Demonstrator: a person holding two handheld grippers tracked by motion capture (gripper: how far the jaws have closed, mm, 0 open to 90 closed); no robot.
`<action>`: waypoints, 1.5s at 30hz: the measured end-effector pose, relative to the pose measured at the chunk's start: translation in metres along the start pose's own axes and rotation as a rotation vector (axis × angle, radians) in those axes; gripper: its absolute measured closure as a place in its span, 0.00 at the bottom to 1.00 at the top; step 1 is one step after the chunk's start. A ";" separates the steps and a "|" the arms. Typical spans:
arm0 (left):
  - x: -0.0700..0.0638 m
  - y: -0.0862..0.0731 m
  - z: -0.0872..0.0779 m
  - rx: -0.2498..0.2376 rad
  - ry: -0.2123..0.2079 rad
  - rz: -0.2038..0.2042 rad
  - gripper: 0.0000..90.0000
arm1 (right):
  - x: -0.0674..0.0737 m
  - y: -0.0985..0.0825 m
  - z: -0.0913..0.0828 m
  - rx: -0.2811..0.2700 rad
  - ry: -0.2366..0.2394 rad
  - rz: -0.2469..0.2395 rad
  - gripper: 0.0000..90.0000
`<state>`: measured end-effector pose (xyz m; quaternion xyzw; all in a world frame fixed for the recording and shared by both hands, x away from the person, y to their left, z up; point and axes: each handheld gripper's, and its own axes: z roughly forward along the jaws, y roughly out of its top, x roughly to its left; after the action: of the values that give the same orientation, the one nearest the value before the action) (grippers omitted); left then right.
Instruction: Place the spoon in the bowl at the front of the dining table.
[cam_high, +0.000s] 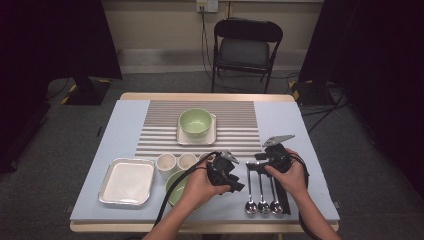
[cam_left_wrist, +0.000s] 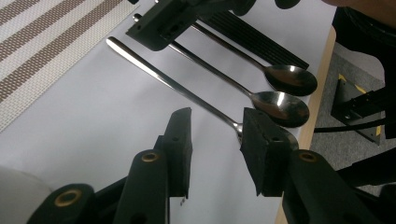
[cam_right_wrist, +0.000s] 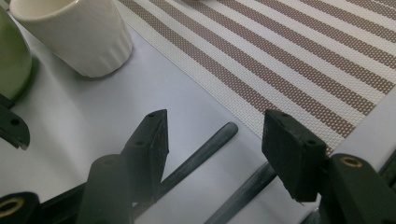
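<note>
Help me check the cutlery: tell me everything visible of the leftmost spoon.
The leftmost spoon looks like polished metal: a long slim handle and an oval bowl. It lies flat on the pale blue table cover, bowl toward the person, beside two matching spoons without touching them. The left gripper holds its open jaws around the neck, not pressing it.

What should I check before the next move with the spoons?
1. Left gripper jaws open: ok.
2. Nearest spoon centred between those jaws: not ok, its neck runs against one jaw.
3. Right gripper jaws open: ok.
4. One handle alone between the right jaws: not ok, two dark handles lie there.
5. Cup apart from the right gripper: ok.
6. Pads touching metal: cannot tell.
</note>
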<state>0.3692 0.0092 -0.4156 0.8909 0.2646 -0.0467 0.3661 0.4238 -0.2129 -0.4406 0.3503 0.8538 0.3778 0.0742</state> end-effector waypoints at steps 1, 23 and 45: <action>-0.001 0.000 0.001 0.006 0.005 0.008 0.71 | 0.000 0.000 0.000 0.004 0.002 0.002 0.48; -0.014 0.010 -0.003 0.059 0.000 -0.011 0.77 | 0.002 0.001 0.000 -0.006 0.010 0.015 0.51; -0.026 0.009 0.021 0.065 -0.015 -0.059 0.80 | 0.003 0.005 -0.001 -0.002 0.006 0.003 0.50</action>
<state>0.3539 -0.0214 -0.4180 0.8938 0.2864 -0.0728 0.3374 0.4242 -0.2095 -0.4357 0.3504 0.8531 0.3800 0.0712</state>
